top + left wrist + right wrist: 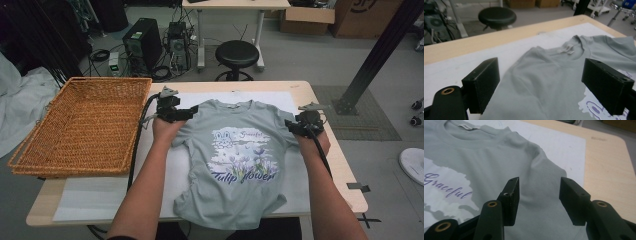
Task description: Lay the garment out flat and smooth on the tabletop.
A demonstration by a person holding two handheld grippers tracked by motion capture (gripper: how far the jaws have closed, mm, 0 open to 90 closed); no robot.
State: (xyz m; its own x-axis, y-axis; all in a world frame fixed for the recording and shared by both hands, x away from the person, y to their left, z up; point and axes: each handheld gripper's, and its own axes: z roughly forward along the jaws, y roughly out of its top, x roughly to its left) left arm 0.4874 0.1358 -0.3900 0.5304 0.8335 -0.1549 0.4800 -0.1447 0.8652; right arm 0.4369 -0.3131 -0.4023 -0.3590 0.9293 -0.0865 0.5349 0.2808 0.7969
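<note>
A grey-green T-shirt with a rabbit and tulip print lies face up on a white mat, collar toward the far edge. My left gripper sits at the shirt's left shoulder. In the left gripper view its jaws stand wide apart over the shoulder cloth, gripping nothing. My right gripper is at the shirt's right sleeve. In the right gripper view it is open, with the sleeve fabric lying below and between the jaws, free of the pads.
A large wicker basket stands on the table's left side, close to my left hand. The wooden table edge runs just right of my right hand. A black stool stands beyond the far edge.
</note>
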